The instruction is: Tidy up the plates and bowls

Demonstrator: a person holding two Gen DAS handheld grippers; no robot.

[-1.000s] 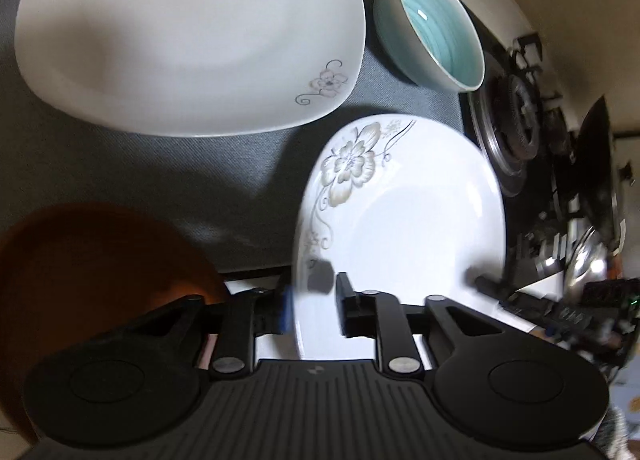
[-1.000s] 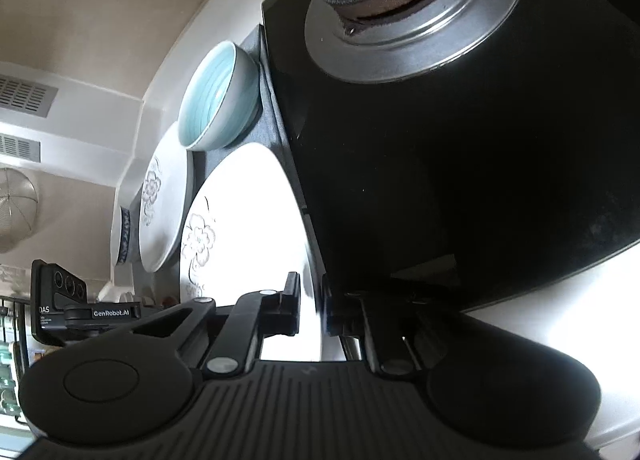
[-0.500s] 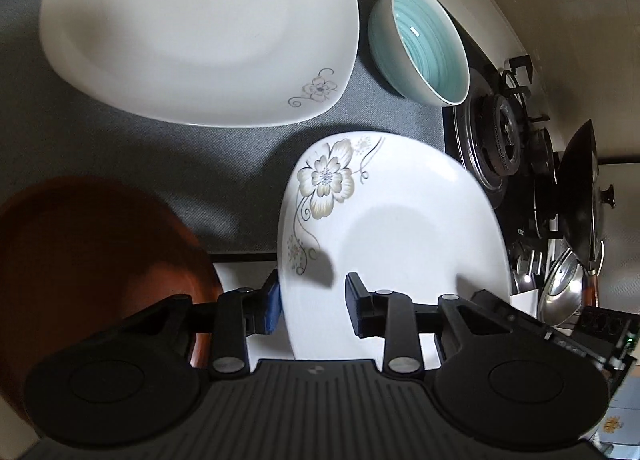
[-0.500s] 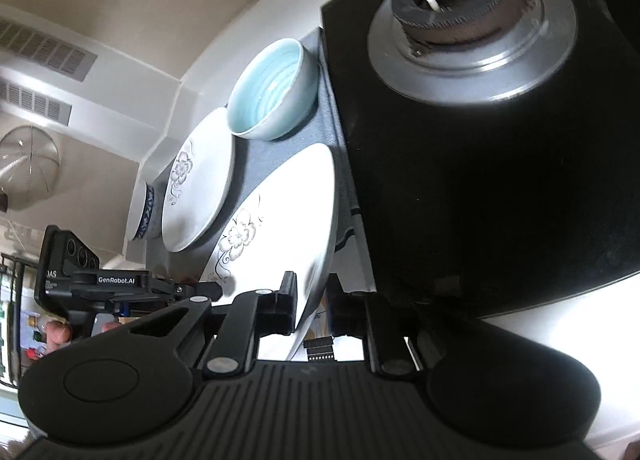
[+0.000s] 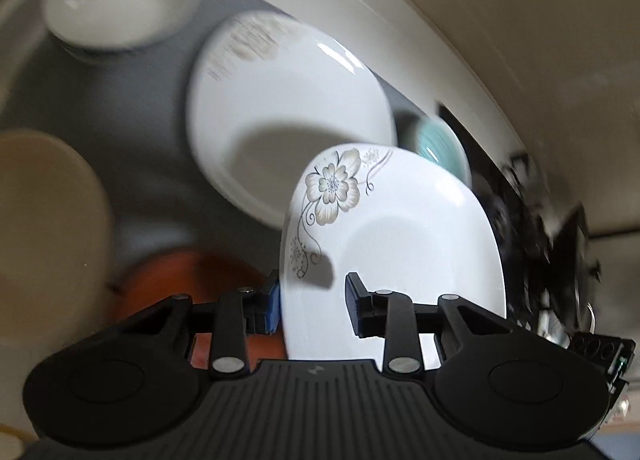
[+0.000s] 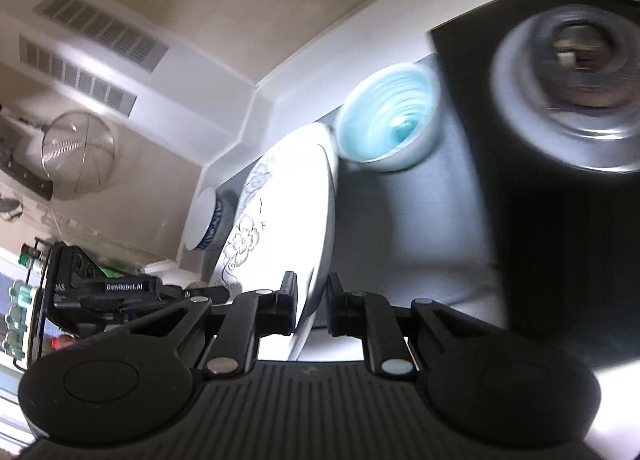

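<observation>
A white flower-patterned plate (image 5: pixel 400 244) is held off the counter by both grippers. My left gripper (image 5: pixel 312 300) is shut on its near rim. My right gripper (image 6: pixel 310 300) is shut on the opposite rim, where the plate shows edge-on (image 6: pixel 288 220). A larger white plate (image 5: pixel 288 100) lies on the grey mat (image 5: pixel 132 148) beyond it. A teal bowl (image 6: pixel 390 126) sits by the stove, also seen in the left wrist view (image 5: pixel 438 144). A white bowl (image 5: pixel 120 4) stands at the far left of the mat.
An orange-brown dish (image 5: pixel 172 276) lies below the held plate, and a beige dish (image 5: pixel 44 204) is at the left. The black gas stove with its burner (image 6: pixel 576 84) is at the right. A blue-rimmed bowl (image 6: pixel 204 220) stands behind the plates by the wall.
Both grippers have lifted the flowered plate off the mat and tilted it up. The view has swung toward the back of the counter, bringing the white bowl into sight.
</observation>
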